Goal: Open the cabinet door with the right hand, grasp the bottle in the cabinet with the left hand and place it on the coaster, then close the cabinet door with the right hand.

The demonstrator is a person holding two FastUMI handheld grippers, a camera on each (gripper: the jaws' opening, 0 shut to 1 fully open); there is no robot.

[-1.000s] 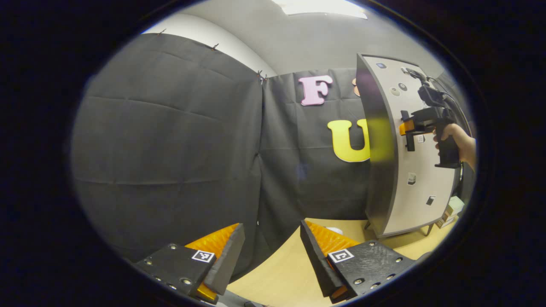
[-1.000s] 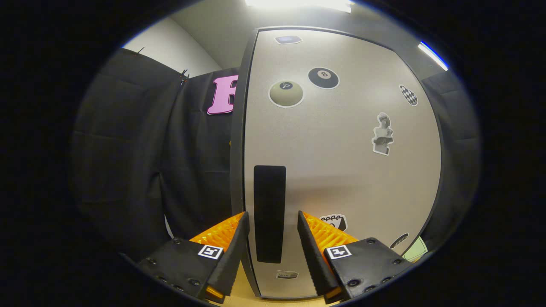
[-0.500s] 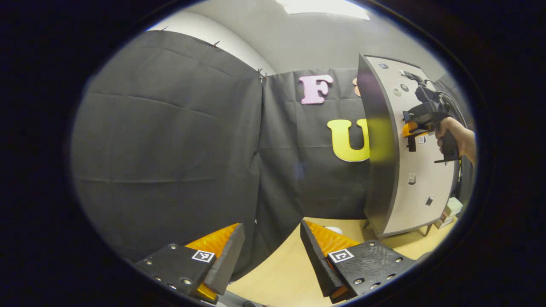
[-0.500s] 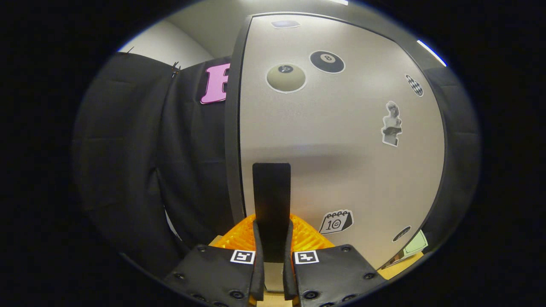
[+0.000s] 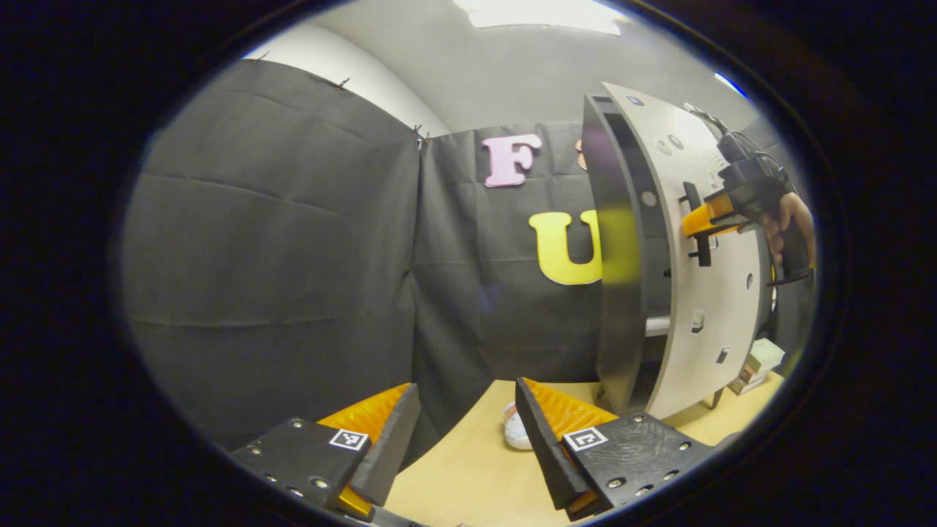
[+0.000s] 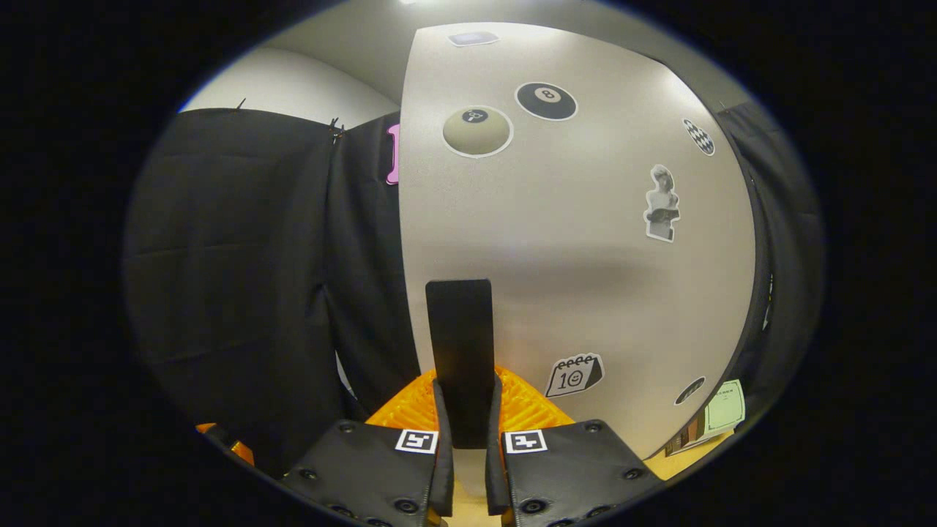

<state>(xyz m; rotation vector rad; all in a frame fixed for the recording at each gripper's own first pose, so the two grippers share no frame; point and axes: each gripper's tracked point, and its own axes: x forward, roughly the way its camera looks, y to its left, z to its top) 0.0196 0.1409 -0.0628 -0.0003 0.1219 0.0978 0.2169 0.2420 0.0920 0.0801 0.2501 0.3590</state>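
The cabinet point(image 5: 618, 293) stands on the table at the right in the left gripper view, its pale door point(image 5: 703, 293) swung a little ajar. A shelf edge point(image 5: 657, 326) shows in the gap; I cannot see the bottle. My right gripper point(image 5: 699, 219), held by a hand point(image 5: 794, 219), is clamped on the door's black handle. In the right gripper view, the right gripper point(image 6: 468, 468) is shut on that handle point(image 6: 460, 344) against the stickered door point(image 6: 585, 256). My left gripper point(image 5: 465, 439) hangs open over the table, with a white round coaster point(image 5: 516, 433) just beyond its right finger.
The wooden table point(image 5: 468, 476) runs under the left gripper toward the cabinet's legs. Small boxes point(image 5: 758, 362) lie beside the cabinet on the far right, seen as a pale carton point(image 6: 721, 413) past the door's edge. Black cloth walls close the left and back.
The right gripper closed on the handle and has since pulled the door open a gap. The left gripper shifted slightly, bringing the coaster into fuller view.
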